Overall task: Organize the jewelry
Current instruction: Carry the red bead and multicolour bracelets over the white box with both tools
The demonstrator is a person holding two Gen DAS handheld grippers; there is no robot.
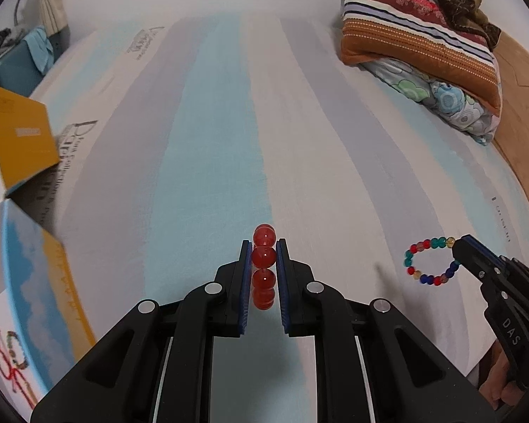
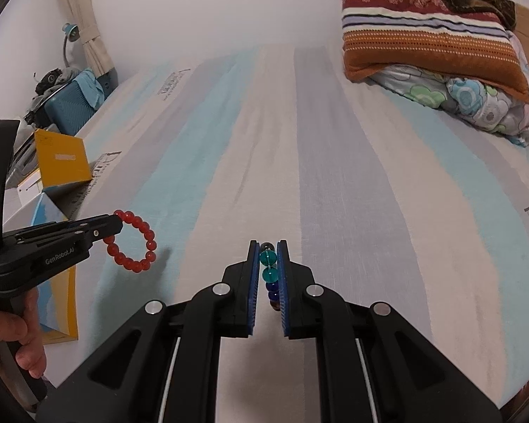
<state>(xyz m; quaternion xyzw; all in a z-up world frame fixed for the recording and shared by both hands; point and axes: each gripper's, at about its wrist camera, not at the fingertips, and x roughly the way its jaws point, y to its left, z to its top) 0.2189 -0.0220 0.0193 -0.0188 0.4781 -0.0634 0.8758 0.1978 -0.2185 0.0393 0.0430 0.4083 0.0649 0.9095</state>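
Observation:
My left gripper (image 1: 263, 246) is shut on a red bead bracelet (image 1: 264, 268) and holds it above the striped bed sheet; from the right wrist view the bracelet (image 2: 134, 241) hangs as a ring from that gripper (image 2: 114, 224). My right gripper (image 2: 267, 246) is shut on a multicoloured bead bracelet (image 2: 268, 275); in the left wrist view it (image 1: 429, 261) hangs as a ring from the right gripper (image 1: 456, 246). An open blue-and-yellow box (image 1: 24, 299) at the left holds other bracelets (image 1: 12, 363).
A yellow box lid (image 1: 21, 137) stands at the left edge of the bed. Folded quilts and pillows (image 1: 423, 46) are piled at the far right. A blue suitcase (image 2: 70, 105) stands beyond the bed on the left. The striped sheet (image 2: 299, 141) stretches ahead.

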